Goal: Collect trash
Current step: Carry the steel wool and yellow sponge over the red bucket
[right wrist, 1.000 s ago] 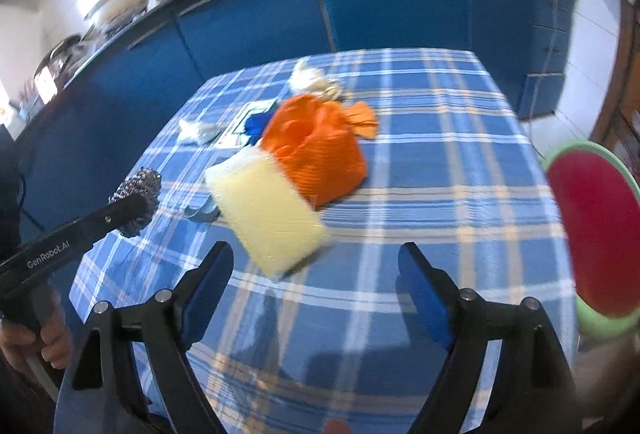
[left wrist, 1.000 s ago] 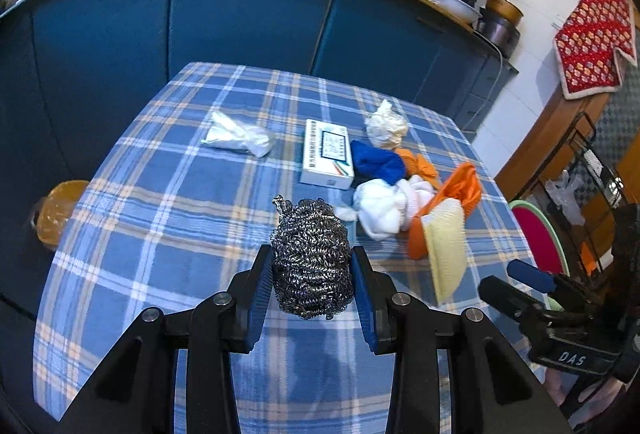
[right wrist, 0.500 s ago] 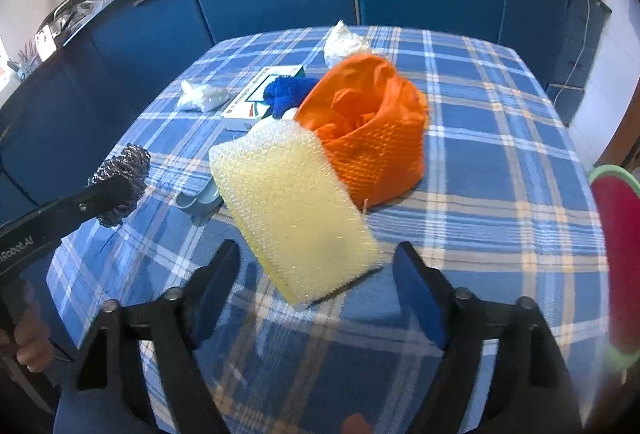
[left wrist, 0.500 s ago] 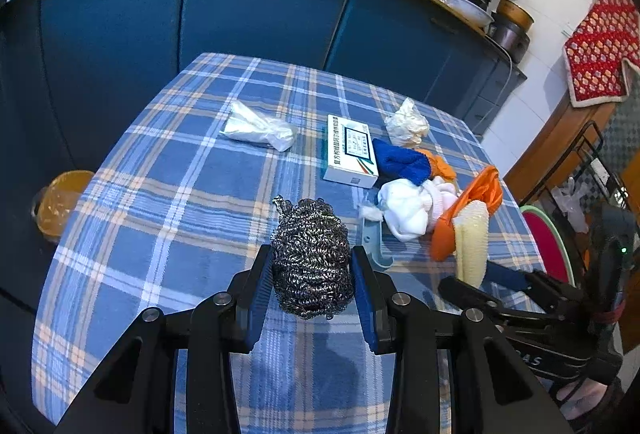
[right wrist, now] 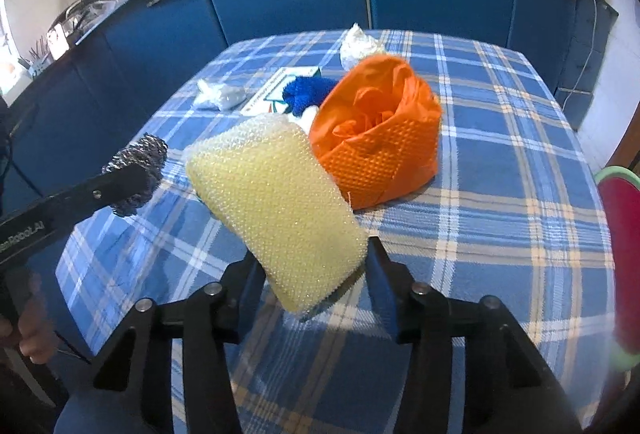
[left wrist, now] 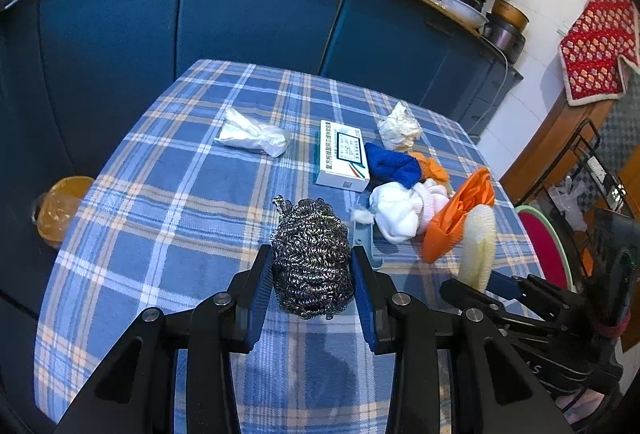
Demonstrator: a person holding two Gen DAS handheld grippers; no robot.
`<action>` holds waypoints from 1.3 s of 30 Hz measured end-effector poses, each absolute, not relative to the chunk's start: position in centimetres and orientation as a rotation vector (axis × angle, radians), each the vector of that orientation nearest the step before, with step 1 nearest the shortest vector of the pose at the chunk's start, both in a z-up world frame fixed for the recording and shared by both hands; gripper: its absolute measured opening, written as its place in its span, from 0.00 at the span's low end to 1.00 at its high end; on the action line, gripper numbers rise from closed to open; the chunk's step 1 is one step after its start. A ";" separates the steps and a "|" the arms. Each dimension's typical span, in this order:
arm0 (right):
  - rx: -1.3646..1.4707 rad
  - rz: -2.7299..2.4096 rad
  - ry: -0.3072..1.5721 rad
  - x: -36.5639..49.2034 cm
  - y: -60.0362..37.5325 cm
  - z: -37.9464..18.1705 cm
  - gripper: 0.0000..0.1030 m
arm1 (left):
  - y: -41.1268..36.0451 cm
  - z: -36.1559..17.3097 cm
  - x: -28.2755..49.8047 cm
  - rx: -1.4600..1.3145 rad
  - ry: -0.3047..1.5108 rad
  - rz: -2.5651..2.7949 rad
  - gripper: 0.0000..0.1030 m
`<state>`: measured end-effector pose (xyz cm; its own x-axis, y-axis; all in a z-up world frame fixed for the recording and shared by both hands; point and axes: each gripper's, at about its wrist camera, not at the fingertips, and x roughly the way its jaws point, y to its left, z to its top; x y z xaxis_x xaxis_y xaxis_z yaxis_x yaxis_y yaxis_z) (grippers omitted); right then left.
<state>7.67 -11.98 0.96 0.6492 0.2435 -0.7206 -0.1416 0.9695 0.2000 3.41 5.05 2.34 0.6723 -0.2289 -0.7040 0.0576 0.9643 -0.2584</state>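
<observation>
A steel wool scrubber (left wrist: 310, 254) is held above the checked tablecloth (left wrist: 180, 194), with my left gripper (left wrist: 312, 276) shut on it. A yellow sponge (right wrist: 276, 202) leans on an orange bag (right wrist: 380, 138). My right gripper (right wrist: 312, 266) is closing, the sponge's near end is between its jaws, and both pads touch the sponge's edges. In the left wrist view the same sponge (left wrist: 478, 242) stands on edge at the right gripper (left wrist: 480, 284). More trash lies behind: a white plastic bag (left wrist: 254, 132), a small box (left wrist: 342, 154), crumpled paper (left wrist: 399, 126), a blue cloth (left wrist: 392, 164) and a white cloth (left wrist: 404, 210).
Blue kitchen cabinets (left wrist: 256, 14) stand right behind the table. A red round seat (left wrist: 544, 246) is at the table's right edge. An orange container (left wrist: 60, 206) sits on the floor to the left. A person's hand (right wrist: 28, 330) holds the left gripper's handle.
My right gripper moved forward over the table to the yellow sponge and its jaws narrowed around the sponge's near end. The left gripper kept still with the scrubber.
</observation>
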 end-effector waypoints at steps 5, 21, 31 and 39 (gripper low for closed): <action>0.146 0.227 0.798 6.5 -12.2 2.0 0.48 | 4.8 2.7 3.2 -0.217 0.814 -0.166 0.38; 0.202 0.262 0.667 2.3 -13.3 6.1 0.47 | 3.5 4.8 2.3 -0.200 0.779 -0.196 0.38; 0.226 0.233 0.583 0.4 -15.1 8.8 0.47 | 1.4 7.1 2.0 -0.173 0.743 -0.246 0.38; 0.253 0.177 0.542 -0.6 -17.5 9.8 0.47 | -1.4 8.5 2.1 -0.130 0.725 -0.304 0.38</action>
